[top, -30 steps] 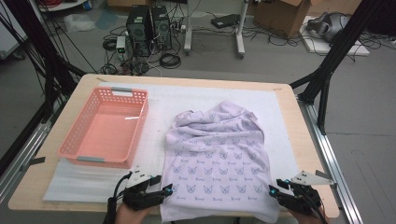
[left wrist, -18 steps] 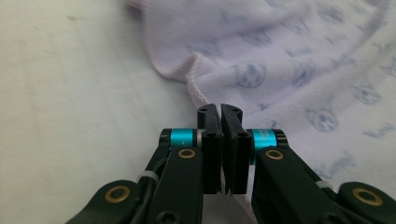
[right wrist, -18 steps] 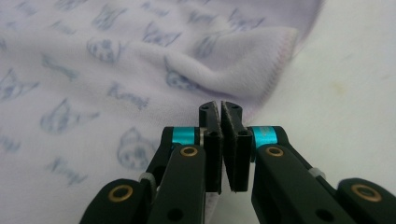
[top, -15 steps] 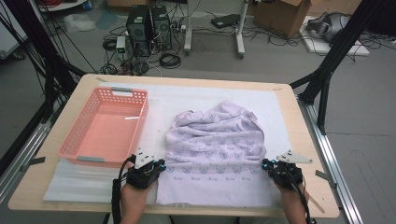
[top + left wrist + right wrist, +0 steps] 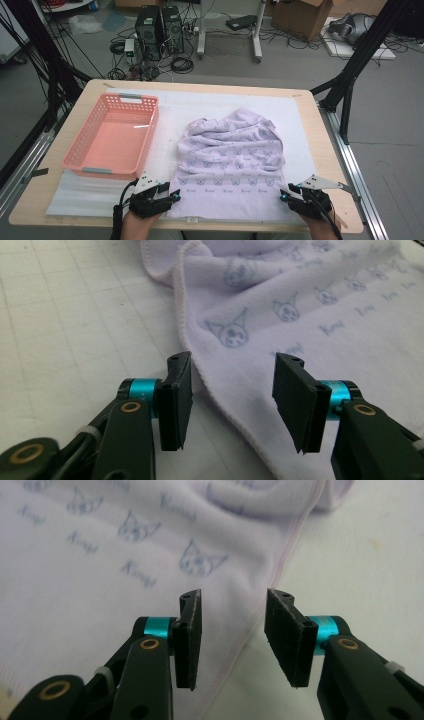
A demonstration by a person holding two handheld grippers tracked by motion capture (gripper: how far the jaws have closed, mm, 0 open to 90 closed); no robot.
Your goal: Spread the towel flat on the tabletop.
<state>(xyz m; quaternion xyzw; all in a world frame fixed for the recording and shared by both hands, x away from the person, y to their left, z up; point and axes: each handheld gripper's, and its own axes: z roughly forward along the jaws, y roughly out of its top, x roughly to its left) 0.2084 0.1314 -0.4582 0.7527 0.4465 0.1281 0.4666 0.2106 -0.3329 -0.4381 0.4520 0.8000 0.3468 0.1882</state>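
A lilac towel [image 5: 230,155] printed with cat faces lies on the white mat [image 5: 170,107], flat at its near half and rumpled at the far end. My left gripper [image 5: 172,195] sits at the towel's near left corner and my right gripper [image 5: 284,196] at its near right corner. In the left gripper view the towel's [image 5: 310,300] hemmed edge runs between the jaws of the left gripper [image 5: 232,360]. These have just been opening and stand apart, off the cloth. The right gripper [image 5: 234,596] has just been opening too, jaws clear above the towel's [image 5: 100,580] edge.
An empty pink plastic basket [image 5: 148,135] stands on the left of the mat, close to the towel's left side. The wooden table [image 5: 340,165] has a bare strip on the right. Black frame legs, cables and computers are on the floor beyond the far edge.
A second ago the towel's near edge hung over the table's front. Both grippers shifted it onto the table, then drew back to its near corners, jaws now parted.
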